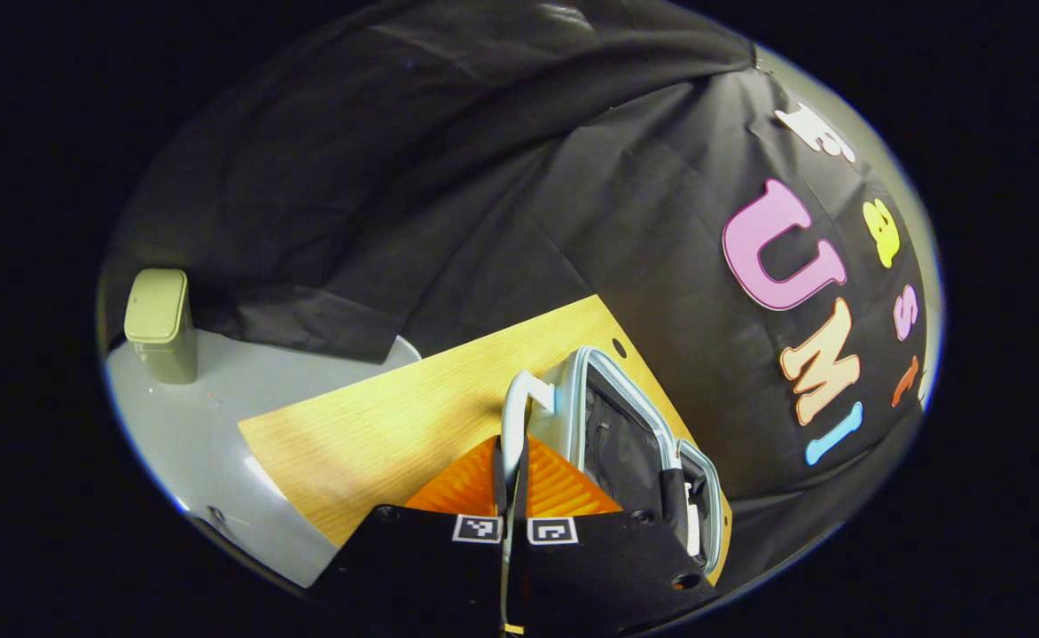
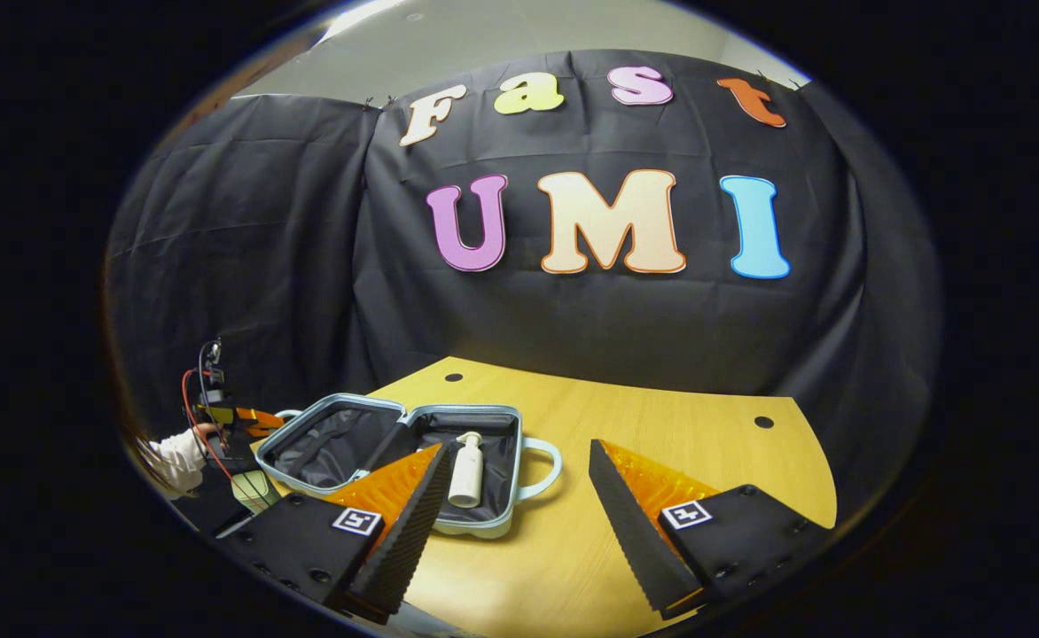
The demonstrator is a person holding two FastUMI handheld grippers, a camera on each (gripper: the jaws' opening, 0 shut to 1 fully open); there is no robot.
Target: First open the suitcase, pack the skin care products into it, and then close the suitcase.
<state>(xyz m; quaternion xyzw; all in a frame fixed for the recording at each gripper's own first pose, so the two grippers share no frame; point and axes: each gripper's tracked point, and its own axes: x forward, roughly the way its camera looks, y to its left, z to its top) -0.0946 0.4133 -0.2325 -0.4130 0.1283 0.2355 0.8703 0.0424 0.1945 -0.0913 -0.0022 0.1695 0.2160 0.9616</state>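
suitcase [image 2: 413,452], pale blue hard-shell, lies open on the light wooden tabletop [image 2: 661,425], 1 white pump bottle [image 2: 466,470] inside; left claw [image 1: 512,461] clamps its handle [image 1: 519,399] to swing it shut; right claw [image 2: 515,505] gapes.

Wooden table [image 2: 661,425] bears the open suitcase [image 2: 484,523], apparently lying flat.
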